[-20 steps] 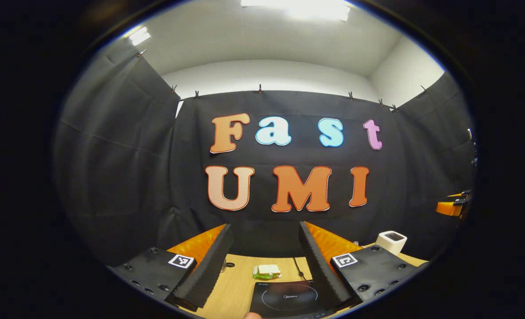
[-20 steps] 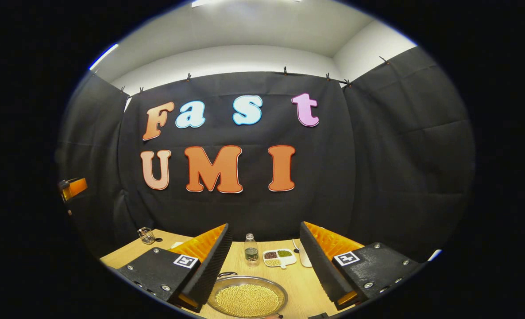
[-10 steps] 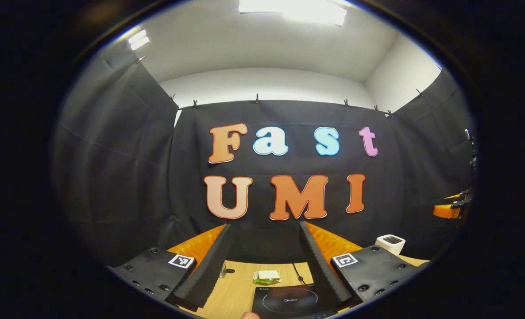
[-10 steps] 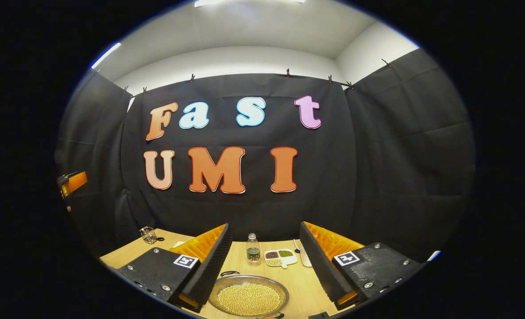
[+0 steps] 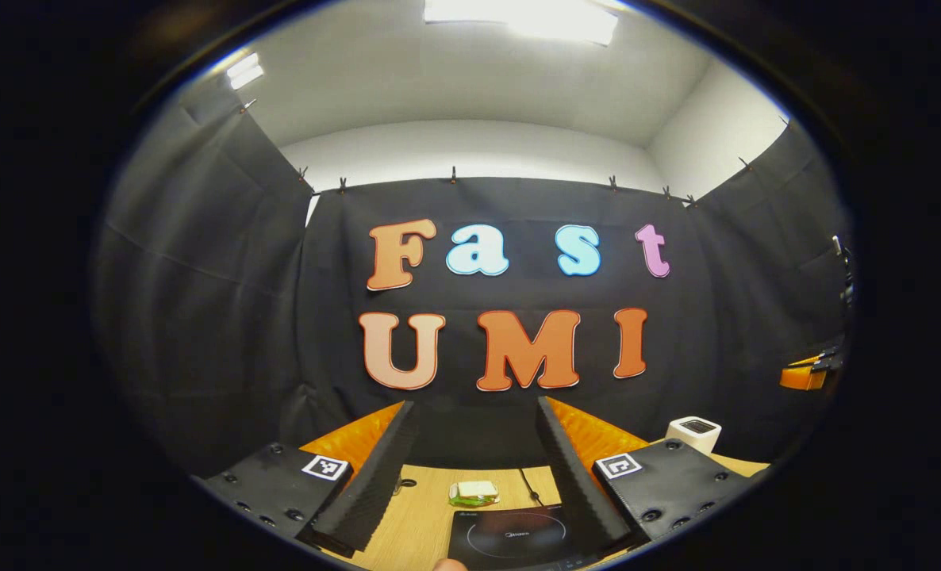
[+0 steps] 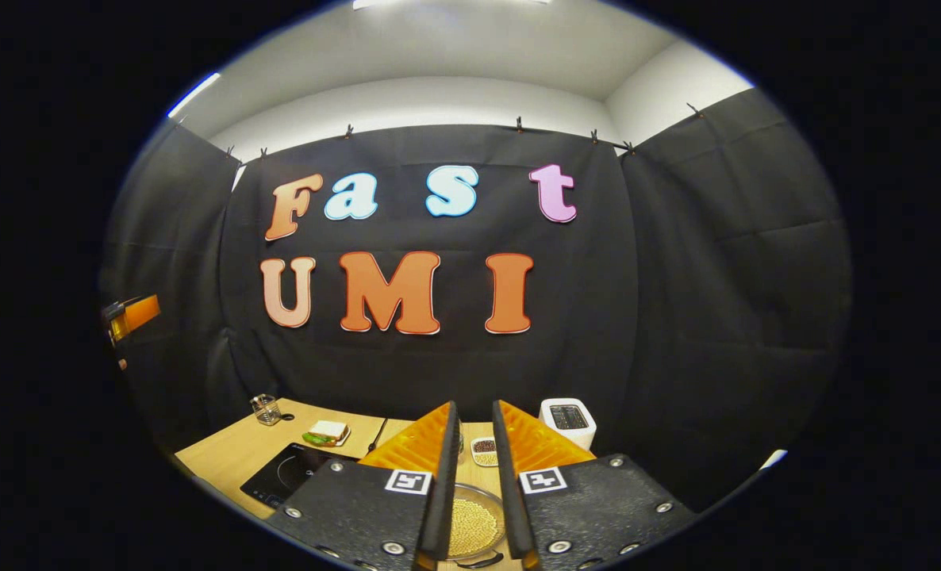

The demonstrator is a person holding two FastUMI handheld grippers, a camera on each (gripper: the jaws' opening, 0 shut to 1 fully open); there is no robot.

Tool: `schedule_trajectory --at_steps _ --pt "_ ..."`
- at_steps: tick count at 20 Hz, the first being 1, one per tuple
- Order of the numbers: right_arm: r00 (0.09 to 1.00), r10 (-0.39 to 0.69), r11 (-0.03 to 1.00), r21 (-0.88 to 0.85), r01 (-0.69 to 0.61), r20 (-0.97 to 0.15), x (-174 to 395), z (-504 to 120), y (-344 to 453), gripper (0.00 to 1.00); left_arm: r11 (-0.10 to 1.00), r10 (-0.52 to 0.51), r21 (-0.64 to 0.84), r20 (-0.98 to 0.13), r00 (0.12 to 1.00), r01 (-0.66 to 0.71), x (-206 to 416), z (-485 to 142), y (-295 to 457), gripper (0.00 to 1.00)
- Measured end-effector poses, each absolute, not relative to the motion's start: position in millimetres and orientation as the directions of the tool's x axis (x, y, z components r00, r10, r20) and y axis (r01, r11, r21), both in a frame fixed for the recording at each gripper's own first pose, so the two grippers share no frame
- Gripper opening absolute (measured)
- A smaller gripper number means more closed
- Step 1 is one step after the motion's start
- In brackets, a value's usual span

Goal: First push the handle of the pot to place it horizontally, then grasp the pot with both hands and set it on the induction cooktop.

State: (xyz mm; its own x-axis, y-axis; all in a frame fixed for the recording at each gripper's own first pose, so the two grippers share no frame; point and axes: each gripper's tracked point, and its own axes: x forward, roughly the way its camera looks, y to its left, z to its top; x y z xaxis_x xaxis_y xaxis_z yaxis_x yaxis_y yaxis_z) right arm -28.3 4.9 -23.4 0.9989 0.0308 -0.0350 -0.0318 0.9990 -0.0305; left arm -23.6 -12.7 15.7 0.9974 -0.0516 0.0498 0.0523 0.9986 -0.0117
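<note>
Standing nearest in the left gripper view, the left hand-held gripper (image 5: 470,476) has its two fingers spread wide with nothing between them, held above the wooden bench (image 5: 419,515). Just past them lies the black induction cooktop (image 5: 510,538), flat on the bench and bare on top, its cord running back toward the booth wall. Beyond it sits a sandwich (image 5: 473,492) on a small plate, and further right a white toaster (image 5: 694,433) stands near the bench's far edge. At the far right rim of this view the other hand-held gripper is a small shape, too small to read. In the right gripper view, the right hand-held gripper (image 6: 474,476) has its fingers drawn close together, leaving only a narrow slot, and they pinch nothing. Through that slot, low on the bench, lies the pot (image 6: 474,527), a shallow metal pan full of pale yellow beans; a dark loop handle shows at its near rim, though how the handle lies I cannot tell. It sits well apart from the cooktop, which lies to the left in this view with the sandwich behind it. Behind the pot a small dish of beans (image 6: 484,450) peeks between the fingers. A small glass jar (image 6: 265,409) stands at the far left corner.
</note>
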Motion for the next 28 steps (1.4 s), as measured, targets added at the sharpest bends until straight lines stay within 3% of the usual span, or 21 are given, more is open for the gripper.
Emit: schedule_trajectory --at_steps 1,2,3,5,13,28 --pt "0.998 0.031 0.999 -0.03 -0.032 -0.048 -27 -31 5 0.17 0.998 -0.063 -0.017 0.046 0.997 0.064 -22 13 -16 0.99" --pt "0.997 0.033 0.999 -0.034 -0.036 -0.064 -26 -38 6 0.17 0.997 -0.073 -0.021 0.04 0.997 0.074 -21 11 -19 0.98" --pt "0.996 0.039 0.998 -0.038 -0.042 -0.083 -25 -47 7 0.06 0.996 -0.082 -0.026 0.032 0.996 0.083 -18 8 -22 0.98" --pt "0.989 0.064 0.997 -0.04 -0.07 -0.132 -27 -69 14 0.0 0.996 -0.084 -0.034 0.02 0.996 0.084 -13 3 -21 0.96" --pt "0.955 0.105 0.987 -0.089 -0.134 -0.279 -31 -151 32 0.0 0.999 -0.034 -0.018 -0.004 0.999 0.034 -4 -15 -3 0.98" --pt "0.798 0.165 0.964 -0.075 -0.254 -0.579 -76 -296 42 0.0 1.0 -0.01 -0.027 -0.024 1.0 0.009 0 -28 6 0.98"
